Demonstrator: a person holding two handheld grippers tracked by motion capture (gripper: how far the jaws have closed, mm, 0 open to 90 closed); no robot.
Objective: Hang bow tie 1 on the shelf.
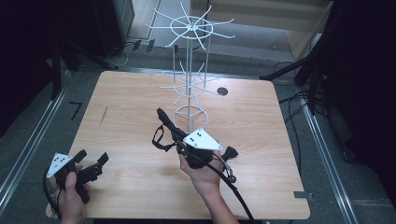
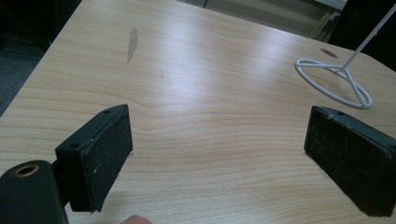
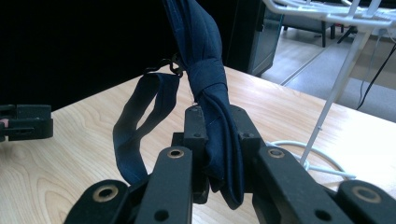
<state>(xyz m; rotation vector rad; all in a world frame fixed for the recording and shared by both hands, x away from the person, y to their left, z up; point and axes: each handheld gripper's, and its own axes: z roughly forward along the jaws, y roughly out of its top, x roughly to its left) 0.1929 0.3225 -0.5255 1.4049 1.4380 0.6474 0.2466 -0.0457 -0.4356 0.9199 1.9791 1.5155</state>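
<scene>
A dark blue necktie (image 3: 212,93) is clamped just below its knot between the jaws of the right tongs (image 3: 218,135), and in the high view it is seen raised off the counter (image 1: 140,93), just beside the white wire rack (image 1: 189,74) on the person's side, its neck strap (image 3: 137,126) drooping in a loop toward the wood. The step in hand is judged to be the hanging of the tie on one of the rack's arms. It would best be done by carrying the strap loop, not the knot, up to a free prong, the tie being kept tilted so that the loop is held open by its own weight, and the grip being eased only once the strap is seated behind the prong's upturned tip. The left tongs (image 1: 91,163) are held released, jaws wide apart with nothing between them, low over the counter and well to the left of the rack; they could be used to spread the loop. The rack's lower ring of prongs (image 1: 187,86) stands between the tie and the upper ring (image 1: 191,27), so snagging on it should be guarded against. The rack's base ring (image 2: 334,84) rests on the counter, and being light, the rack may be tipped by a sideways pull. A round cable hole (image 1: 222,91) lies just right of the rack.
</scene>
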